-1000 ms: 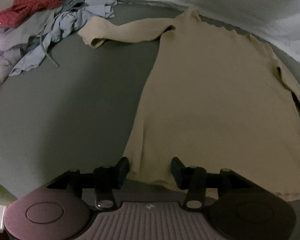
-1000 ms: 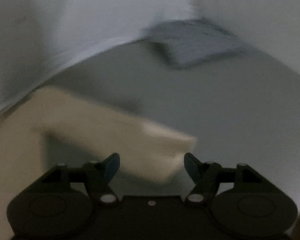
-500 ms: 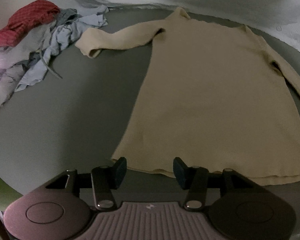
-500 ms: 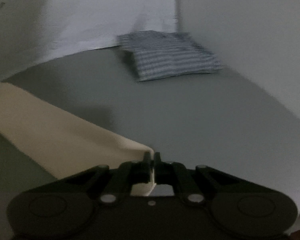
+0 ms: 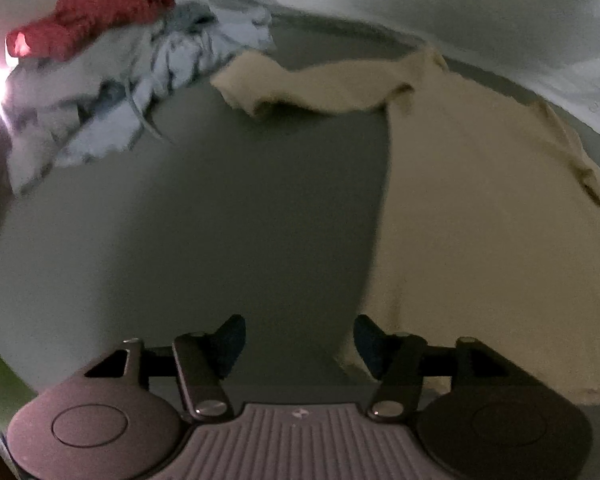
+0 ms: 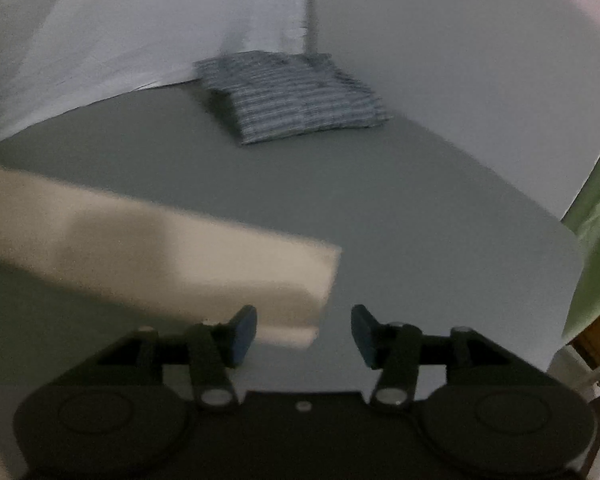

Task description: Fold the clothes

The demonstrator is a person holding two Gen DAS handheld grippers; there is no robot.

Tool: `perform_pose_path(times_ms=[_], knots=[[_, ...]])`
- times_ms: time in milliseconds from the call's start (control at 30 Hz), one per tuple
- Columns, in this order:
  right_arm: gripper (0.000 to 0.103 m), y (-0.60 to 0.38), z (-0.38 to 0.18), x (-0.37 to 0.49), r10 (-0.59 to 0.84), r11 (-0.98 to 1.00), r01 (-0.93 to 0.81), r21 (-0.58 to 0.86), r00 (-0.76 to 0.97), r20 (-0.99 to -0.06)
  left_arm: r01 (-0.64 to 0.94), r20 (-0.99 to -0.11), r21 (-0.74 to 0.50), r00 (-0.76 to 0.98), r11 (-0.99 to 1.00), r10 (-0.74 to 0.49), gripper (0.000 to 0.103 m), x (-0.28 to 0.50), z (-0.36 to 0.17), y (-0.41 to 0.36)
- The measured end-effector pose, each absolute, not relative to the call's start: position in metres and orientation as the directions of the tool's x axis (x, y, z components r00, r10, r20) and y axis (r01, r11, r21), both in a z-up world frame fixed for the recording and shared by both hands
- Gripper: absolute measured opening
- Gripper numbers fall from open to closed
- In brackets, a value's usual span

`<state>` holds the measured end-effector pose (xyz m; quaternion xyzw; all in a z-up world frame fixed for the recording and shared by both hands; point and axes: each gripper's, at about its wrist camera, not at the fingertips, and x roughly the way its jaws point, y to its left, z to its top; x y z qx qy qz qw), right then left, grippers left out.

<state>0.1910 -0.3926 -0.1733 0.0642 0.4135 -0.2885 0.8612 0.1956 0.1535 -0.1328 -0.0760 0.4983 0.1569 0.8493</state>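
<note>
Released since half a second ago, the cream long-sleeved knit top's sleeve (image 6: pixel 160 256) is seen before the opening right gripper (image 6: pixel 304 330). Nothing is held between the opening left gripper (image 5: pixel 299 334) fingers; the top's hem is touched by the right-hand finger (image 5: pixel 366 340) on the grey bench (image 5: pixel 220 220).

The cream long-sleeved knit top (image 5: pixel 480 208) has been left off to the right of the left gripper (image 5: pixel 299 338). Its sleeve cuff (image 6: pixel 292 280) has been released by the right gripper (image 6: pixel 304 330), whose jaws are opening.

Cream long-sleeved sweater (image 5: pixel 480 200) flat on the grey surface (image 5: pixel 220 220), sleeves outstretched, unfolded.
</note>
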Motion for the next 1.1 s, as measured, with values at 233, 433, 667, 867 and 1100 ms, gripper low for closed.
perform_pose_path(times_ms=[233, 433, 667, 867, 1100], knots=[[0.068, -0.274, -0.16, 0.193, -0.362, 0.913, 0.374, -0.166, 0.55, -0.752, -0.248, -0.786, 0.158, 0.555, 0.956, 0.274, 0.072, 0.255, -0.139, 0.193], [0.071, -0.195, -0.151, 0.209, -0.329, 0.944, 0.237, -0.231, 0.606, -0.724, -0.217, -0.724, 0.2, 0.624, 0.955, 0.294, 0.078, 0.322, -0.154, 0.232], [0.074, -0.144, -0.156, 0.213, -0.36, 0.933, 0.203, -0.299, 0.597, -0.717, -0.227, -0.611, 0.371, 0.67, 0.9, 0.421, 0.078, 0.368, -0.169, 0.247], [0.074, -0.136, -0.165, 0.223, -0.33, 0.94, 0.133, -0.313, 0.581, -0.744, -0.371, -0.201, 0.615, 0.779, 0.696, 0.594, 0.077, 0.333, -0.112, 0.23], [0.074, -0.143, -0.175, 0.237, -0.269, 0.962, 0.131, -0.238, 0.57, -0.776, -0.287, -0.29, 0.555, 0.813, 0.781, 0.505, 0.084, 0.305, -0.079, 0.228]])
